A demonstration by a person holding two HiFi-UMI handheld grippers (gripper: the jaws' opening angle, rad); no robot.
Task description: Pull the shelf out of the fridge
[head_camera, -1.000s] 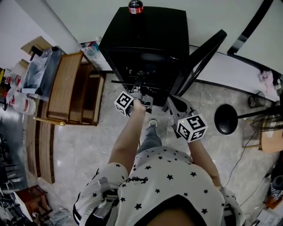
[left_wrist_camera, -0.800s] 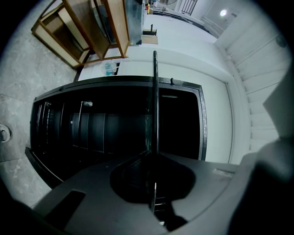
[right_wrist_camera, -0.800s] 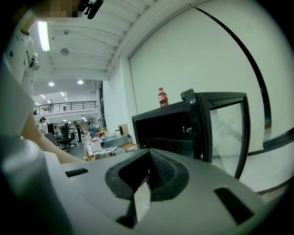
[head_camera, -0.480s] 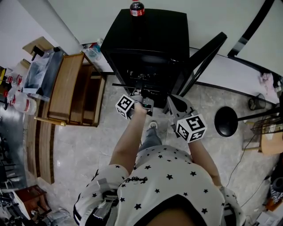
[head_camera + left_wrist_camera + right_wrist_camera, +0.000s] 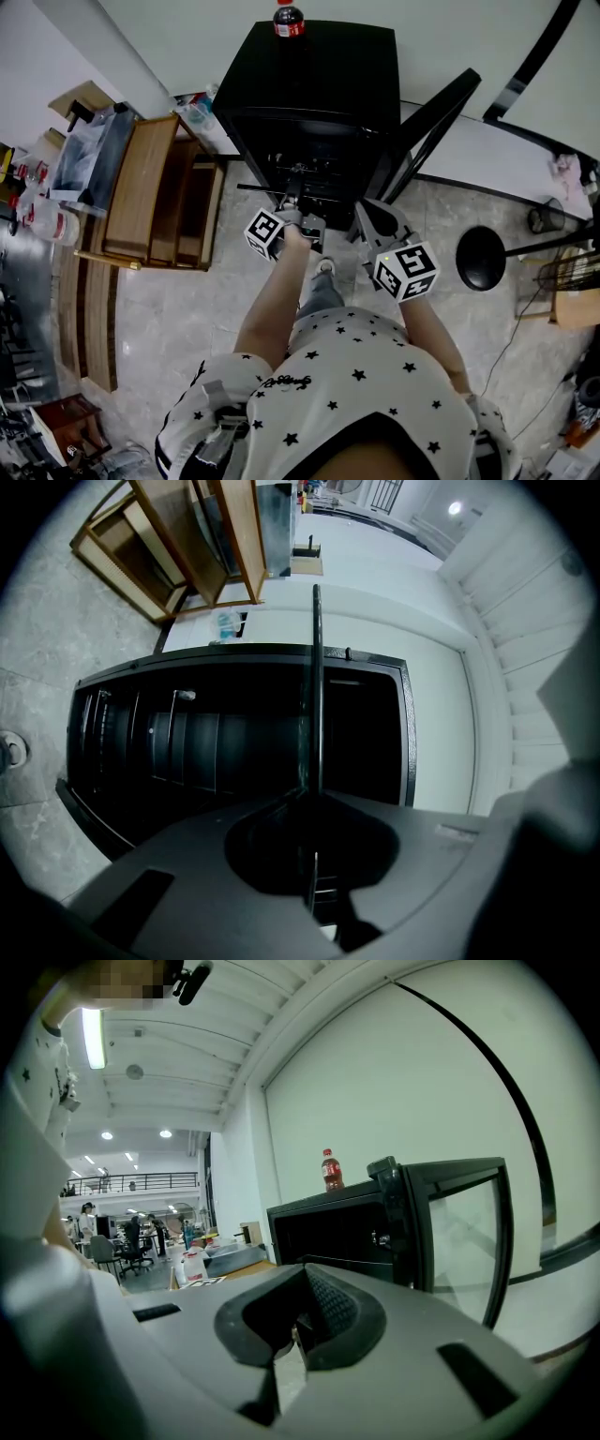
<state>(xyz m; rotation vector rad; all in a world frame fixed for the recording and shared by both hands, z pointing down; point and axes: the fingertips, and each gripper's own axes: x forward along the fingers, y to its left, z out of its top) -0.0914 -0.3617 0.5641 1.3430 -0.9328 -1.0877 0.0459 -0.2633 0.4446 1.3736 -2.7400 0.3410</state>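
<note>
The black fridge (image 5: 319, 75) stands with its glass door (image 5: 427, 117) swung open to the right. A thin wire shelf (image 5: 258, 188) sticks out of its front. My left gripper (image 5: 298, 202) is at the fridge mouth, shut on the shelf's front edge. In the left gripper view the shelf (image 5: 317, 686) shows edge-on as a dark line running into the closed jaws of the left gripper (image 5: 314, 855). My right gripper (image 5: 370, 220) hangs in front of the door, apart from the shelf. Seen close, the right gripper (image 5: 286, 1340) is shut and holds nothing.
A cola bottle (image 5: 288, 19) stands on top of the fridge. A wooden shelf unit (image 5: 141, 187) stands to the left. A round black stand base (image 5: 480, 255) sits on the tiled floor at the right. Plastic bottles (image 5: 42, 220) lie at the far left.
My left gripper has drawn back a little toward the person, and the shelf has come slightly further out with it. The right gripper has hardly moved.
</note>
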